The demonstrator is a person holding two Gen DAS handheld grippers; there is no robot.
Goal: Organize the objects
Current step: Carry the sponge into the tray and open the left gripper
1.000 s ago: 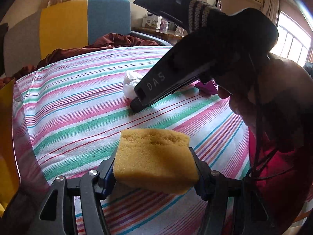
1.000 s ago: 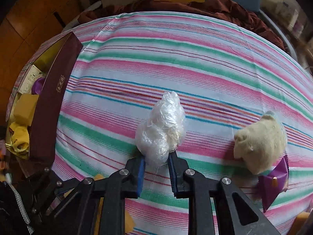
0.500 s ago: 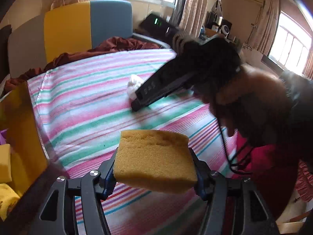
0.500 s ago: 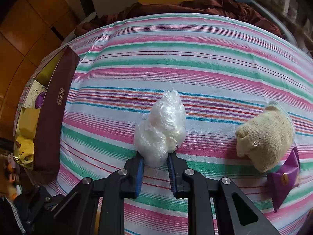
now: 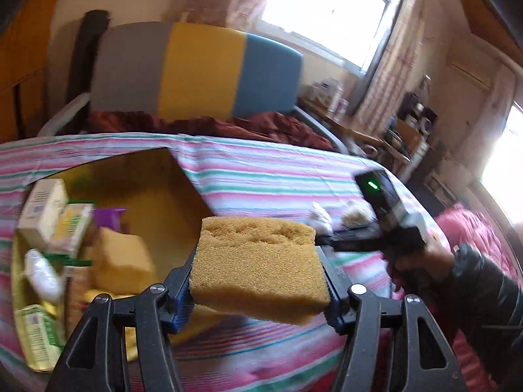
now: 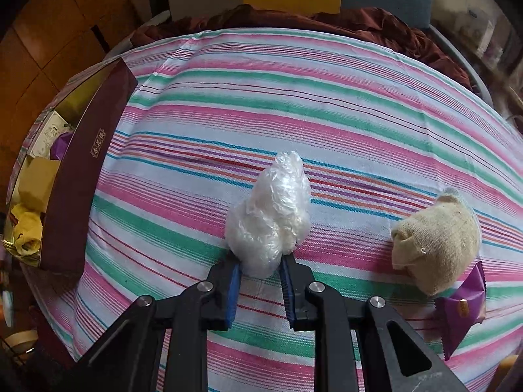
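Note:
My left gripper [image 5: 258,289] is shut on a yellow-brown sponge [image 5: 258,261] and holds it in the air just right of an open gold-lined box [image 5: 147,179]. The box holds another sponge [image 5: 121,261], cartons and a purple packet. My right gripper [image 6: 260,281] is shut on a crumpled clear plastic bag [image 6: 271,219] that rests on the striped cloth [image 6: 294,98]. The same box, maroon outside [image 6: 81,170], lies at the far left in the right wrist view. The right gripper also shows in the left wrist view [image 5: 376,241].
A beige rolled sock [image 6: 438,245] and a purple snack packet [image 6: 461,310] lie on the cloth right of the bag. A dark red blanket [image 6: 327,19] and a grey, yellow and blue headboard [image 5: 196,72] are at the far edge.
My left gripper has swung left with the sponge, bringing the open box into view. My right gripper stays closed on the plastic bag at nearly the same spot.

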